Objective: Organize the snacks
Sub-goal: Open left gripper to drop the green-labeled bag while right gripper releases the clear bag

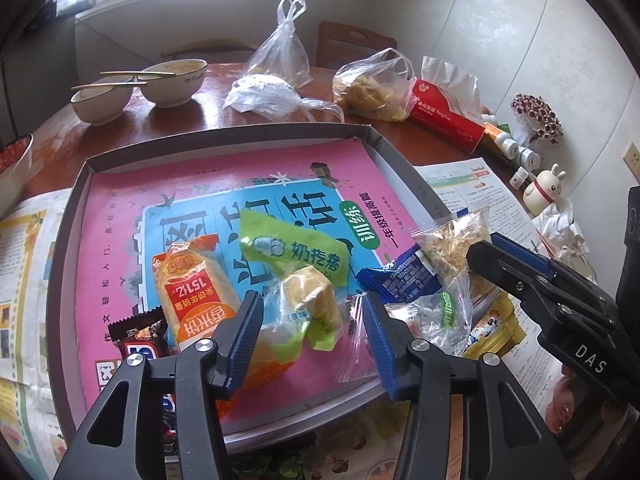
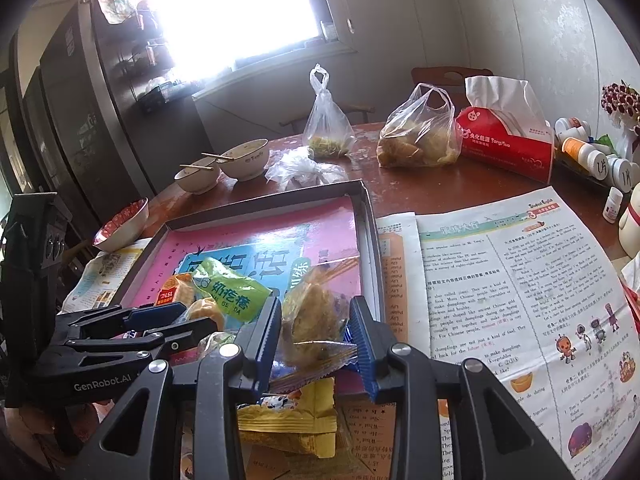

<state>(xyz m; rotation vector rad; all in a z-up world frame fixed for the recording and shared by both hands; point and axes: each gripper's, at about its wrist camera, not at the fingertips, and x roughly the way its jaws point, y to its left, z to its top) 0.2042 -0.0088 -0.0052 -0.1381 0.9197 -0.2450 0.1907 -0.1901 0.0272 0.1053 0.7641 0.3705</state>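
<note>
Mid-sorting into the tray (image 1: 72, 216) — left gripper (image 1: 312, 332) released around a clear-wrapped yellow cake (image 1: 308, 296) there, right gripper (image 2: 316, 336) clenched on a flaky pastry packet (image 2: 312, 316) — next, likely placing it inside.

Brown wrapper (image 1: 138, 336) partly hidden behind left tongs (image 1: 312, 336); label unreadable.

Glossy plastic snack wrappers (image 1: 294, 248); worn wooden table (image 1: 192, 120); matt newspaper (image 2: 520, 280).

We are seeing snack packets (image 1: 256, 276) lying in the tray (image 1: 72, 216), newspaper (image 2: 520, 288) lying to its right, and two bowls (image 1: 136, 90) sitting behind it.
</note>
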